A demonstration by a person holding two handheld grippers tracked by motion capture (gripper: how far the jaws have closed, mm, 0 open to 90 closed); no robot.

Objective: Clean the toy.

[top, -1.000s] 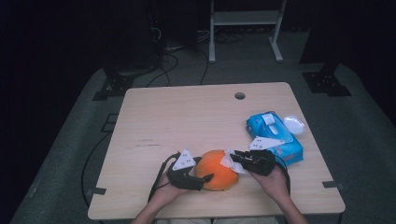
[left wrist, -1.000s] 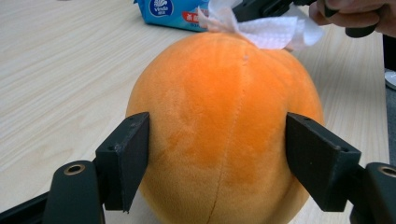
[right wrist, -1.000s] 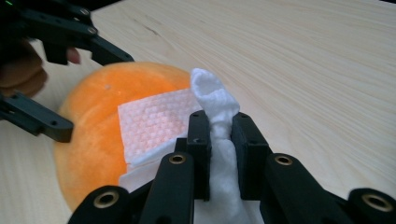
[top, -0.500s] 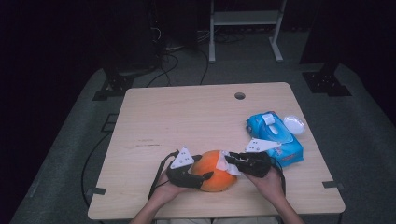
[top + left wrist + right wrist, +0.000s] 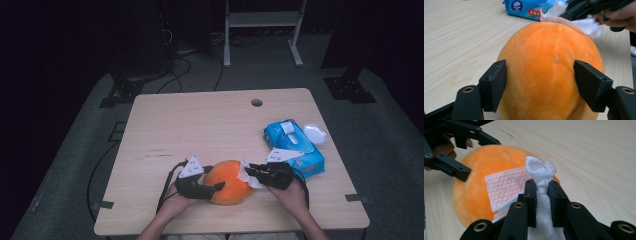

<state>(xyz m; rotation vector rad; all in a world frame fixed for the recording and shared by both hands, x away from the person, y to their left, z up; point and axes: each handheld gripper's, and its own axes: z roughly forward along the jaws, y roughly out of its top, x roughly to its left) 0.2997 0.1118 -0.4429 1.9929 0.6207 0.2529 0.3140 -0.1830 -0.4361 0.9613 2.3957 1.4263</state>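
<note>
An orange plush ball (image 5: 227, 182) rests on the wooden table (image 5: 200, 125) near its front edge. My left gripper (image 5: 216, 189) comes at it from the left. In the left gripper view its jaws have just been closing and now press both sides of the ball (image 5: 549, 67). My right gripper (image 5: 248, 170) reaches in from the right, shut on a bunched white wet wipe (image 5: 541, 172). A flat part of that wipe lies on the ball's top (image 5: 504, 185).
A blue pack of wet wipes (image 5: 294, 147) lies at the right of the table, close behind my right hand. A small white lid (image 5: 315, 132) sits beside it. There is a cable hole (image 5: 256, 102) at the far edge.
My left gripper's jaws have drawn in on the ball. The right gripper with the wipe has edged slightly left onto the ball; the ball has hardly shifted.
</note>
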